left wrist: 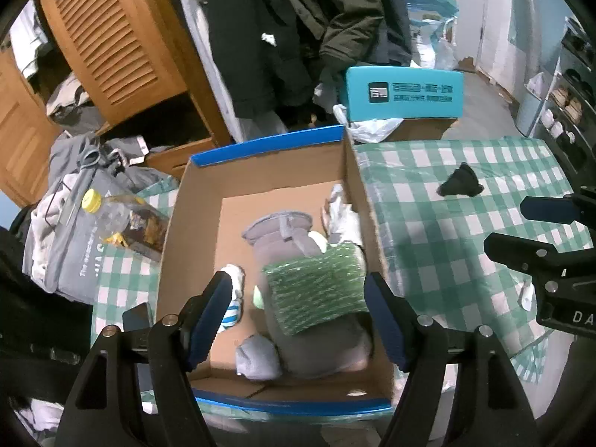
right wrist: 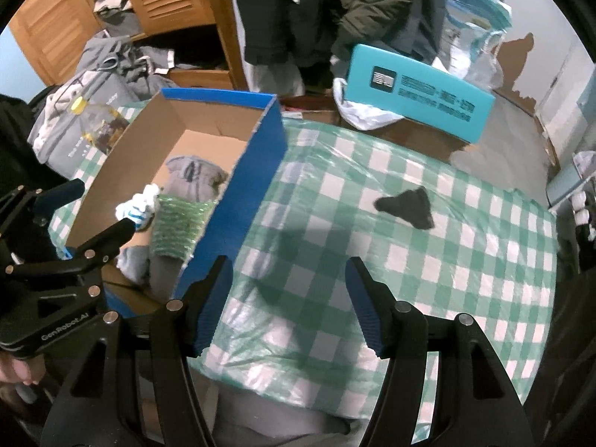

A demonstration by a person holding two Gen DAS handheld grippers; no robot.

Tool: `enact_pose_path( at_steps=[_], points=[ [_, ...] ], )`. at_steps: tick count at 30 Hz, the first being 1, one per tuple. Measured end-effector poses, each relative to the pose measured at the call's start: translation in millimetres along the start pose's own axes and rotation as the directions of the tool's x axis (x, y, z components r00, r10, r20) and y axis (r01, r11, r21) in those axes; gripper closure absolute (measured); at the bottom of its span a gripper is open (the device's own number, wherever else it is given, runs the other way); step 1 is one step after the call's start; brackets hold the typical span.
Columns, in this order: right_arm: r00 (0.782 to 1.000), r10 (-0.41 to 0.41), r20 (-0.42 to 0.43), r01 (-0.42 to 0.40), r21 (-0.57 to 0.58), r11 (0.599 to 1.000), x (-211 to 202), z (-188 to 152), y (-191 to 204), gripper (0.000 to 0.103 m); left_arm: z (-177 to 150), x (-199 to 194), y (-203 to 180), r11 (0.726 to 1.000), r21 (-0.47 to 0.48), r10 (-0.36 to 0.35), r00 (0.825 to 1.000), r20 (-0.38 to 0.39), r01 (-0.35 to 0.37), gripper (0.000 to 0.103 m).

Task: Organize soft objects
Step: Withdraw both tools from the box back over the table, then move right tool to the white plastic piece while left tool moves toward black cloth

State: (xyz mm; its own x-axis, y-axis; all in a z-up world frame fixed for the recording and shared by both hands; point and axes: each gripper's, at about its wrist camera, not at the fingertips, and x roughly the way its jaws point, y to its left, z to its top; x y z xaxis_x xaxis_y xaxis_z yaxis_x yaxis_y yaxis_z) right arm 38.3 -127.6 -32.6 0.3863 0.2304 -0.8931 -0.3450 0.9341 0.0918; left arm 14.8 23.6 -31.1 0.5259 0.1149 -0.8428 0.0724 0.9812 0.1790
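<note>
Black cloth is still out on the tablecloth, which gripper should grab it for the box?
Right. The right gripper is open over the tablecloth, facing the black cloth. The left gripper is open over the box.

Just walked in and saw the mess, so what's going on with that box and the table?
A person with a gripper in each hand is sorting soft things into a cardboard box. The left gripper hangs open over the box, above a green scrubbing pad lying on grey clothing. The right gripper is open and empty over the checked tablecloth, where a dark cloth item lies outside the box.
</note>
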Motion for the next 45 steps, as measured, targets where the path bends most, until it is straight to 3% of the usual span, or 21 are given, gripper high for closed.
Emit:
enact_pose_path(
  at_steps=[19, 28, 45],
  points=[
    [0.999, -0.035, -0.005, 0.035, 0.108, 0.994, -11.9, -29.6, -64.5, 0.04, 9.5, -7.0, -62.2, 0.994, 0.107, -0.031, 0.999, 0.007, 0.03, 0.024],
    [0.998, -0.054, -0.036, 0.06, 0.183, 0.981, -8.3, -49.8, -101.8, 0.04, 11.5, -0.3, -99.7, 0.985, 0.151, -0.079, 0.997, -0.023, 0.081, 0.023],
    [0.979, -0.047, -0.2, 0.106, 0.295, 0.95, 38.8, -107.4, -155.2, 0.04, -1.1, 39.0, -159.1, 0.967, 0.213, -0.114, 0.985, -0.128, 0.14, 0.023]
  ],
)
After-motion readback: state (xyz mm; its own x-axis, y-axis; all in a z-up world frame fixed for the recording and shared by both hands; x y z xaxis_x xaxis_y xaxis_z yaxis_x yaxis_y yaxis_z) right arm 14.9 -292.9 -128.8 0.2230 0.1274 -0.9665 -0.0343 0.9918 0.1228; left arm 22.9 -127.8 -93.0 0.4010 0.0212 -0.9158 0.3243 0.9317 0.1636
